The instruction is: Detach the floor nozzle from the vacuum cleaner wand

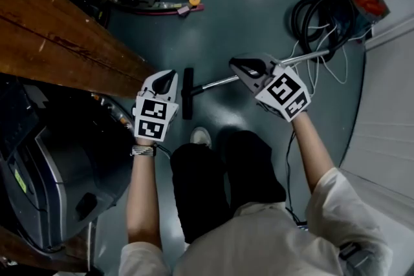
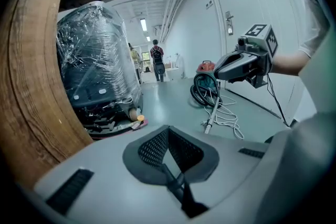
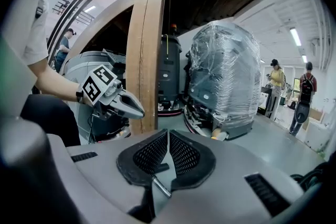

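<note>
The black floor nozzle lies on the grey floor, joined to the silver wand, which runs right toward the coiled black hose and the red-topped vacuum cleaner. My left gripper hangs just left of the nozzle, shut and empty. My right gripper hovers over the wand's middle, shut with nothing in it. In the left gripper view the jaws meet, with the wand on the floor ahead. In the right gripper view the jaws meet; the wand shows below them.
A wooden tabletop fills the left. A grey floor-cleaning machine stands under it. A plastic-wrapped machine sits further off. White cable loops by the hose. The person's shoe is just behind the nozzle. People stand far down the hall.
</note>
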